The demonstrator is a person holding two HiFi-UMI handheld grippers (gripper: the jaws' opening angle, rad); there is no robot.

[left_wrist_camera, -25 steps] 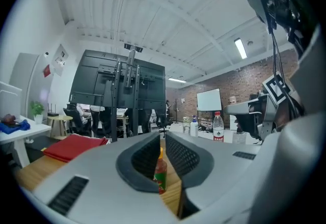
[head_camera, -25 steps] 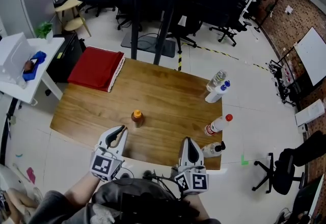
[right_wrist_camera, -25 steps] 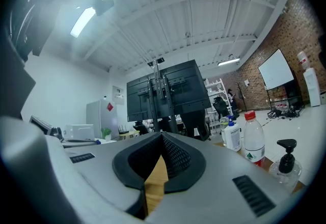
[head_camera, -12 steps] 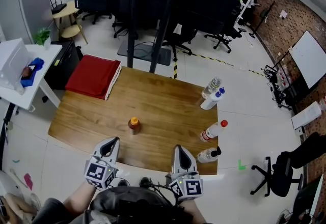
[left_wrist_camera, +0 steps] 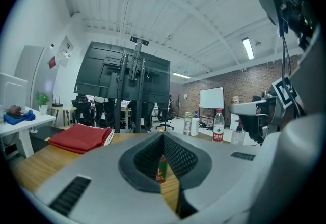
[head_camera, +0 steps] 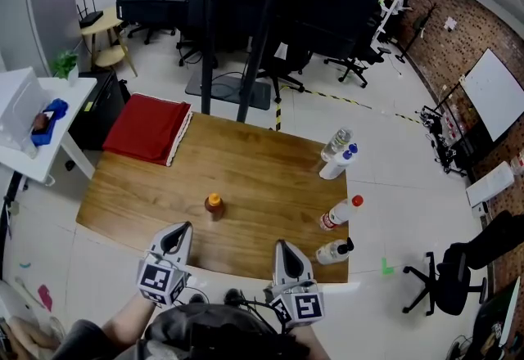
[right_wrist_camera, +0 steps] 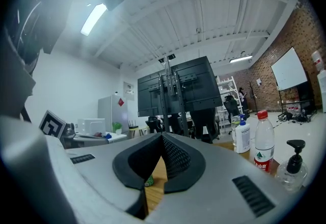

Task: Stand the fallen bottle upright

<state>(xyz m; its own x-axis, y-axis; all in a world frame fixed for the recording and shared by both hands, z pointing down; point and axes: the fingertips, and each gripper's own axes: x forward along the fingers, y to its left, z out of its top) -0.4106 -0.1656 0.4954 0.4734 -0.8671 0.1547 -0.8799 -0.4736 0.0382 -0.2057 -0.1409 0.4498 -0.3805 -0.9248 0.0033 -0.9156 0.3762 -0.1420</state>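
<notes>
A small bottle (head_camera: pixel 214 204) with an orange cap stands upright on the wooden table (head_camera: pixel 254 162), left of its middle. My left gripper (head_camera: pixel 178 233) is shut and empty, at the table's near edge just short of the bottle. In the left gripper view the bottle (left_wrist_camera: pixel 161 168) shows through the hollow behind the meeting tips of that gripper (left_wrist_camera: pixel 163 135). My right gripper (head_camera: pixel 282 247) is also shut and empty, at the near edge farther right. In the right gripper view, only the bottle's (right_wrist_camera: pixel 148 181) green foot peeks below that gripper's (right_wrist_camera: pixel 162 136) closed tips.
Several bottles stand along the table's right edge: a clear one (head_camera: pixel 336 141), a white one with a blue cap (head_camera: pixel 337 164), a red-capped water bottle (head_camera: pixel 340 212) and a pump bottle (head_camera: pixel 333 251). A folded red cloth (head_camera: pixel 149 128) lies at the far left corner. Office chairs stand beyond.
My left gripper's jaws, slightly apart a second ago, have closed, and it has drawn back a little from the bottle. The right gripper has shifted slightly left.
</notes>
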